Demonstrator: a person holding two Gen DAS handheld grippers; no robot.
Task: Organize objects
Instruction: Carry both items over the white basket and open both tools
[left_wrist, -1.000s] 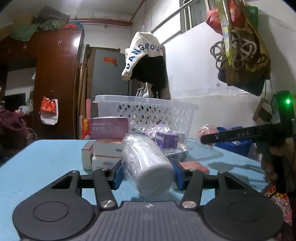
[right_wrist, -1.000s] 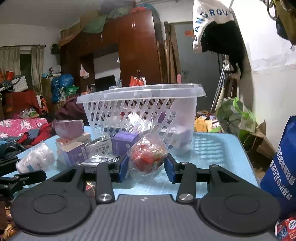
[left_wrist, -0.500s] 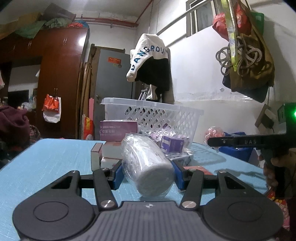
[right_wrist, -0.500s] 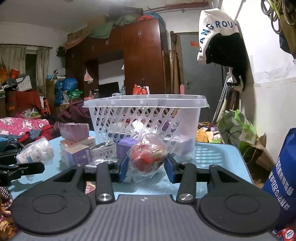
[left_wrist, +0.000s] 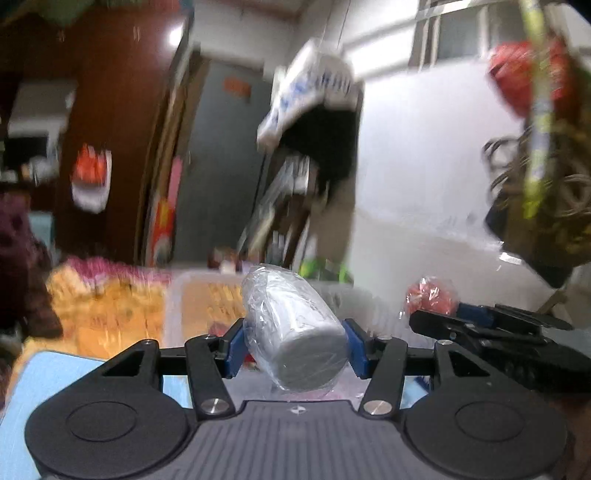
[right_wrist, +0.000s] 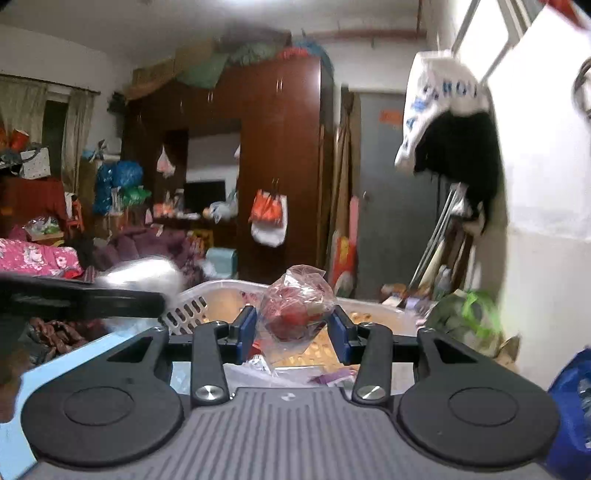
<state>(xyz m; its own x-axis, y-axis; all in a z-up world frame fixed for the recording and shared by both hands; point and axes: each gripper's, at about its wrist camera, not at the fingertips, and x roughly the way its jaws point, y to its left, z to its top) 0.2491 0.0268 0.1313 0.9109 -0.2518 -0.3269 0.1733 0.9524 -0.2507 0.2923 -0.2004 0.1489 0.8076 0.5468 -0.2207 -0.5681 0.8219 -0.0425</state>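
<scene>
Squeezing a white roll wrapped in clear plastic (left_wrist: 295, 332), the left gripper (left_wrist: 295, 345) has its two blue pads pressed on the roll's sides. The right gripper (right_wrist: 291, 328) is clamped on a clear bag with red things inside (right_wrist: 295, 314).

A moment ago both grippers were low, close to the blue table (left_wrist: 55, 373), and the white basket (right_wrist: 221, 291) stood tall in front of them with small boxes beside it. Now both have gone up. The cameras look down over the basket's rim, and the boxes have dropped out of sight. The roll and the bag are up in the air, over the near edge of the basket. The left view is very blurry, so the room behind it is smeared.

The roll's long way runs forward and back. Its flat round end faces the camera and sits low. Its far end tips up and a little to the left.

In the left view the right gripper shows at the right side with the red bag at its tip. In the right view the left gripper shows as a dark bar at the left, with the roll a white blur just past it.
</scene>
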